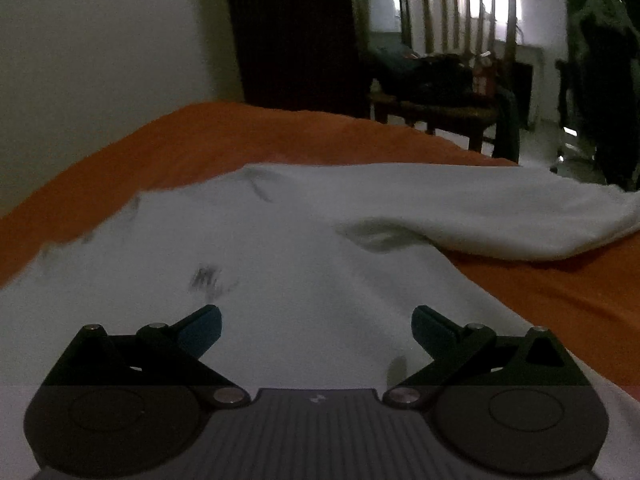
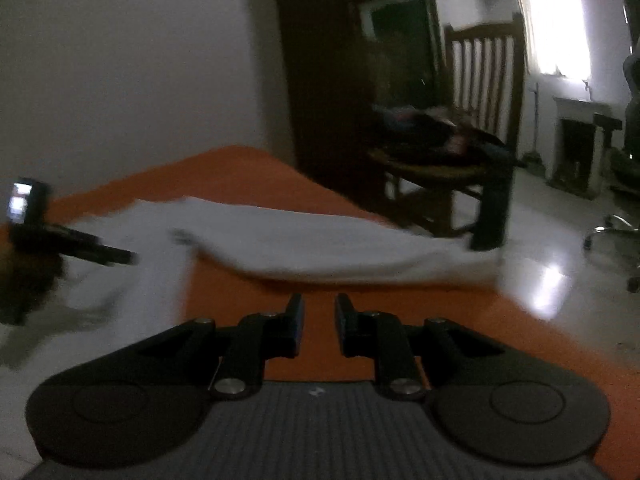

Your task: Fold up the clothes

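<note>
Your left gripper (image 1: 316, 322) hung over the shirt (image 1: 260, 248) on the orange bed (image 1: 200, 136), jaws spread wide. Only your right gripper's (image 2: 319, 320) view showed its jaws nearly closed, empty, above bare bedcover.

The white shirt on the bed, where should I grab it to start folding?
Probably the sleeve of the white shirt. It stretches sideways across the orange bed with its rounded near edge raised and free. Bring the right gripper, nearest it with jaws slightly apart, straight forward onto that edge.
</note>
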The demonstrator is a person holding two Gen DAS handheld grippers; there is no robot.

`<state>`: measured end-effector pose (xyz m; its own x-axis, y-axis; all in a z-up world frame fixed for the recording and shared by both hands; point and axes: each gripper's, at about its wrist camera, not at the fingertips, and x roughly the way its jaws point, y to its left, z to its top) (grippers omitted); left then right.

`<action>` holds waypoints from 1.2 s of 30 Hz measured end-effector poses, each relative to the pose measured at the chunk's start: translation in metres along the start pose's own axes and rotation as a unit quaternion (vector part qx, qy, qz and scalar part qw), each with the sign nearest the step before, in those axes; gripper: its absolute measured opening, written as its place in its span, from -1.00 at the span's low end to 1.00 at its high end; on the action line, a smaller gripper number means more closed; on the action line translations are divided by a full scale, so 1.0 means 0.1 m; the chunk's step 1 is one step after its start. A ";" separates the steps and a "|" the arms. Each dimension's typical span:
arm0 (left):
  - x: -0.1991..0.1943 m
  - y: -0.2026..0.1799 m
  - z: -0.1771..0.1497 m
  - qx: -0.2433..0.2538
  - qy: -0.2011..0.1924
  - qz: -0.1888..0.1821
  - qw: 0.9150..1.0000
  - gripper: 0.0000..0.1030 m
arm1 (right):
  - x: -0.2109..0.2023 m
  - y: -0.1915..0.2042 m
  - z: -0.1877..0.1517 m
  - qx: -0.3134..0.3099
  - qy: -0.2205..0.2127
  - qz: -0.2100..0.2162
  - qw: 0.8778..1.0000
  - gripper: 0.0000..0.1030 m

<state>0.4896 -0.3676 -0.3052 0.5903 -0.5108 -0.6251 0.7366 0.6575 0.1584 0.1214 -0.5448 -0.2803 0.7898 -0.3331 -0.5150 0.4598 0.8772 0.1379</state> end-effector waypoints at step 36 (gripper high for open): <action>-0.68 0.40 0.16 0.028 -0.003 0.034 0.999 0.99 | 1.17 -1.87 0.09 0.491 0.011 -0.017 0.871 -0.29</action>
<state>0.4843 -0.3158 -0.2442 0.6418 -0.4695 -0.6063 0.7115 0.6595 0.2425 0.1314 -0.7513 -0.3591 0.7661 -0.3376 -0.5469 0.6162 0.1443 0.7742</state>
